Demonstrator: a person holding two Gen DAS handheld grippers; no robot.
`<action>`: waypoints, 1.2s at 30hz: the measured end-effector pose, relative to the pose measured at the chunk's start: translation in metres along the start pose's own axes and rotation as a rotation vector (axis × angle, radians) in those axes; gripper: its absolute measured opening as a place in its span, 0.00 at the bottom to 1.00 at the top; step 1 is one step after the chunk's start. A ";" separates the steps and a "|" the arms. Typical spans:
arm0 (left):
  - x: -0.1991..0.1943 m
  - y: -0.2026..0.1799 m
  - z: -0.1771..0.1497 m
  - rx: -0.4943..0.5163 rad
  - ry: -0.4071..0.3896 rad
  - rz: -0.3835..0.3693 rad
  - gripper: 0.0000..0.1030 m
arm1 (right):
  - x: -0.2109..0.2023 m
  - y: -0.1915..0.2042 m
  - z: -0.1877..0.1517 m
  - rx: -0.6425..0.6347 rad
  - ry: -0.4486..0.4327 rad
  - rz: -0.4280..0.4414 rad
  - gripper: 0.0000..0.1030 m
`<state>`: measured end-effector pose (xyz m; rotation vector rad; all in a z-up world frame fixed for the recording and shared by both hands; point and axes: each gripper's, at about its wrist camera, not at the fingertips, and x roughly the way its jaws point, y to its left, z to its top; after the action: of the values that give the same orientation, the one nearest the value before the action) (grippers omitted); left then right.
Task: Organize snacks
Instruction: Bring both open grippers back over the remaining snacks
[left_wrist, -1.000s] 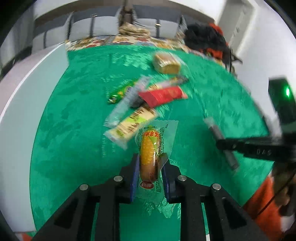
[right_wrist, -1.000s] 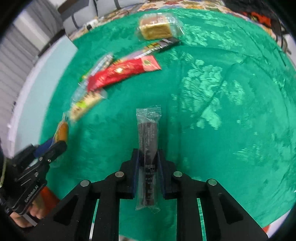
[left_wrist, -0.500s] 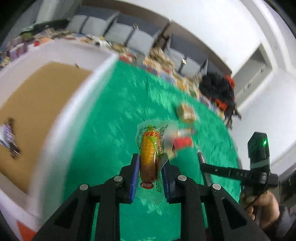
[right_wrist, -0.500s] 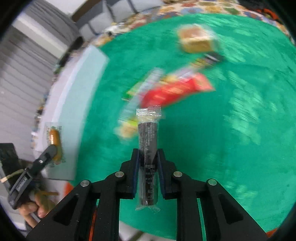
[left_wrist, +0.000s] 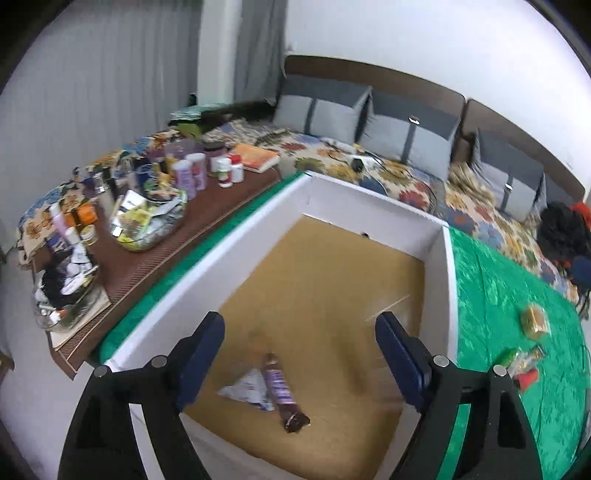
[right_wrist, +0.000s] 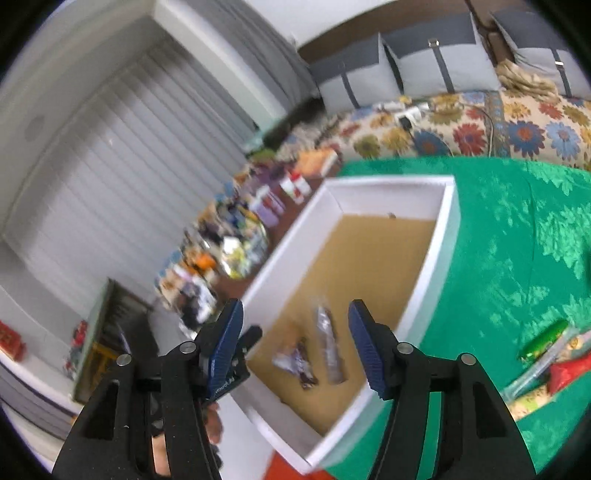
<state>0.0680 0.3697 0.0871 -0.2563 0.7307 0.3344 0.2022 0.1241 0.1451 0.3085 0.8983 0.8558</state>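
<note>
the biggest thing is the green cloth (left_wrist: 506, 295) on the table, and the white box (left_wrist: 373, 194) sits on it. every place here is told from that box. the box has white walls and a brown floor. far behind the box is a sofa with a flower cover (left_wrist: 399, 177) and grey pillows (left_wrist: 325, 110). just beside the box, on the side away from the green cloth, is a brown shelf (left_wrist: 207, 221) full of small bottles and jars. inside the box, near its front wall, lies a dark snack bar (left_wrist: 282, 391) with purple on its wrapper, and a small white packet (left_wrist: 247, 387) touches it. in the right wrist view a see-through packet (right_wrist: 328, 343) with a dark stick shows blurry just beside those two, inside the box too. out on the green cloth, well apart from the box, lies a yellow cake in a clear wrap (left_wrist: 534, 320), and near it a pile of snacks (left_wrist: 524, 365) in green and red wrappers. the left gripper (left_wrist: 299, 358) hangs over the box floor. its jaws are opening and nothing is between them. the right gripper (right_wrist: 295, 339) hangs over the front part of the box. its jaws are opening too, and the pads press on nothing; the snacks below lie loose on the floor of the box.
</note>
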 end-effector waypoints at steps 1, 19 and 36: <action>-0.002 0.002 -0.002 -0.004 -0.003 -0.004 0.82 | -0.008 -0.002 -0.001 -0.011 -0.017 -0.002 0.64; 0.029 -0.252 -0.171 0.322 0.206 -0.346 0.99 | -0.142 -0.308 -0.217 0.093 0.044 -0.884 0.73; 0.101 -0.282 -0.200 0.423 0.199 -0.239 1.00 | -0.152 -0.343 -0.212 0.169 -0.063 -0.945 0.91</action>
<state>0.1250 0.0640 -0.0948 0.0265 0.9372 -0.0780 0.1634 -0.2331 -0.0926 0.0295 0.9233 -0.1017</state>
